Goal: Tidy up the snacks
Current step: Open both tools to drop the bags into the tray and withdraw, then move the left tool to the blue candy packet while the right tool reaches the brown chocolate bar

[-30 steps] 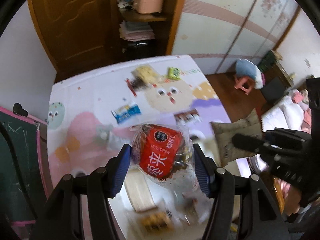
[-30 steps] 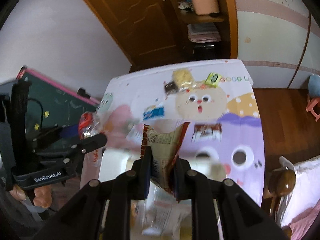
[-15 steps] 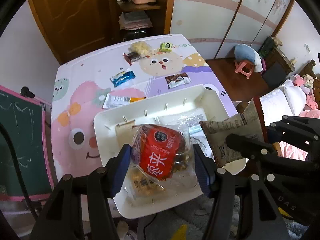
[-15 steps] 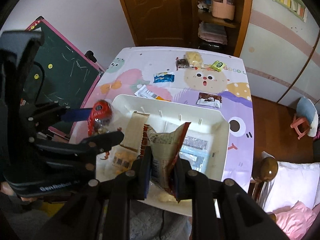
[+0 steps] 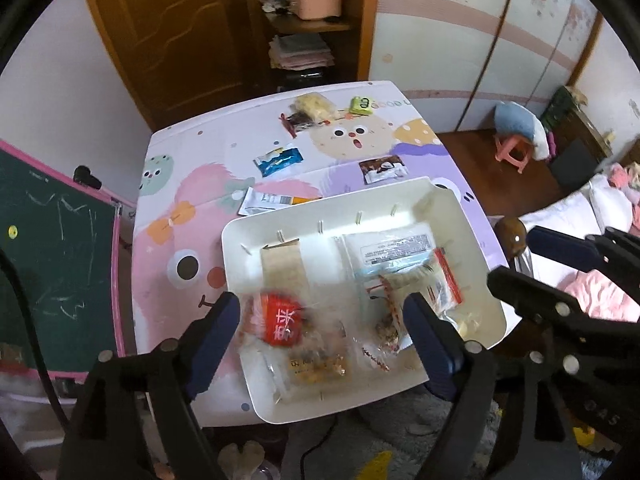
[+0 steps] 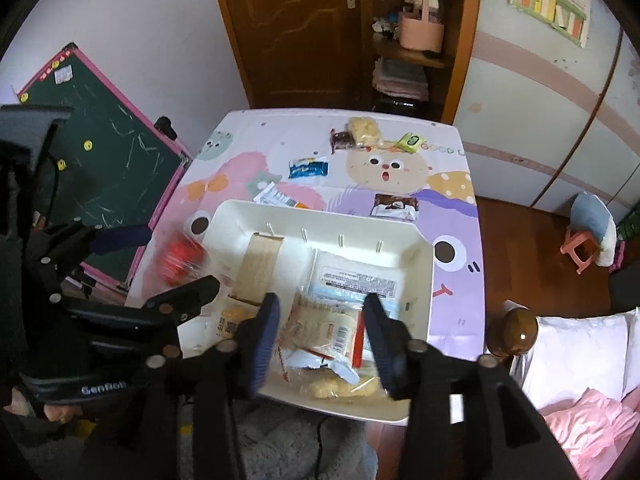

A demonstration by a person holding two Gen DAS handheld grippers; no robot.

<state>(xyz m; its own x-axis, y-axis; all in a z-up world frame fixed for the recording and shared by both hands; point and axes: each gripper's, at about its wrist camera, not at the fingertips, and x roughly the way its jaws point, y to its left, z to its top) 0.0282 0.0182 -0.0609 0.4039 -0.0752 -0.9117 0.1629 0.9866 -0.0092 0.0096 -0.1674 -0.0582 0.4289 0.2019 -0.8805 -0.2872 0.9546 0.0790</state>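
Snacks blurred in white tray (image 5: 472,216), red packet (image 5: 282,322) smeared; left gripper (image 5: 326,330), right gripper (image 6: 320,322) just opened, gripping nothing

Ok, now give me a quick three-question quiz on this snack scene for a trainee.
1. True or false: the blue packet lies inside the white tray.
2. What colour is the snack bag between the left gripper fingers?
3. Fill in: the fingers of the left gripper and the right gripper both stand ____.

Key: 1 false, it lies on the table beyond the tray. 2 red. 3 open.
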